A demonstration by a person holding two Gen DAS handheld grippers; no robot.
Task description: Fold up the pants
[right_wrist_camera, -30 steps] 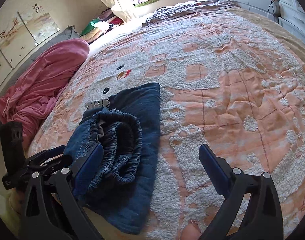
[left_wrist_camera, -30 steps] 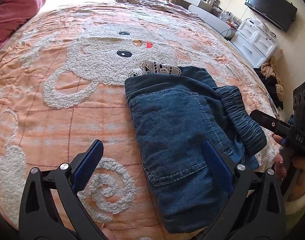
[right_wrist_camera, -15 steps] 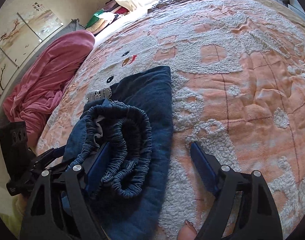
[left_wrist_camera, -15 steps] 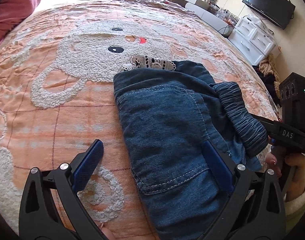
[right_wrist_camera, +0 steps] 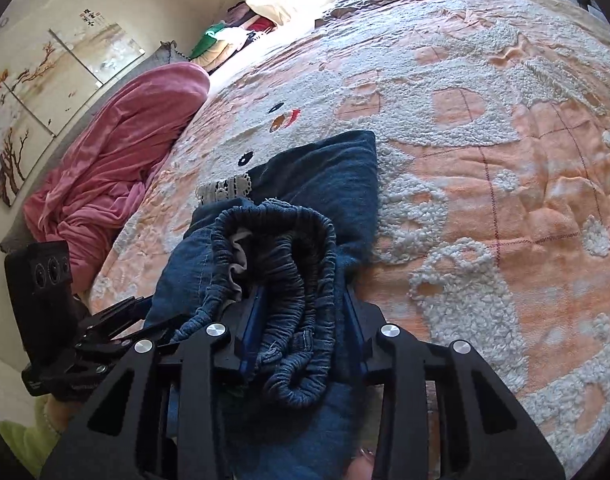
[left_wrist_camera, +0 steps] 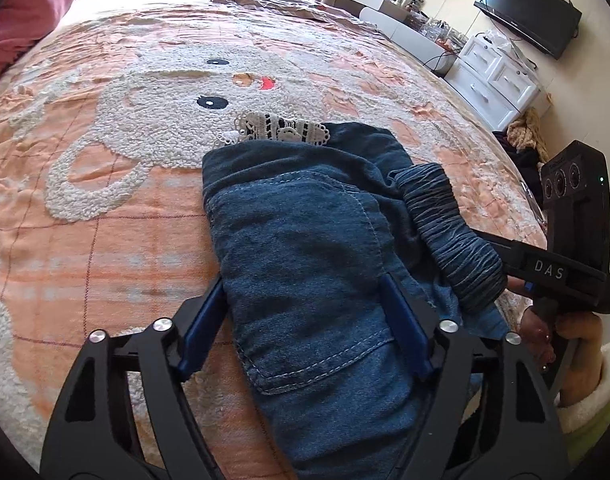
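A: The right gripper (right_wrist_camera: 301,332)?
B: Its jaws have just been closing and now pinch the waistband (right_wrist_camera: 301,280) of the pants (left_wrist_camera: 305,264).
A: And the left gripper (left_wrist_camera: 305,320)?
B: Also closing, straddling the denim's folded edge; probably pressing it, though that's unclear.
A: Beyond them?
B: Lace trim (left_wrist_camera: 281,128), then bedspread (left_wrist_camera: 105,220).

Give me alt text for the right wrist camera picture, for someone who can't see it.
The right gripper, black with blue pads, has just been closing and now pinches the bunched elastic waistband of folded dark blue denim pants on an orange bedspread with fluffy white cartoon figures. The left gripper reaches the pants from the left; a crumpled pink blanket lies behind.
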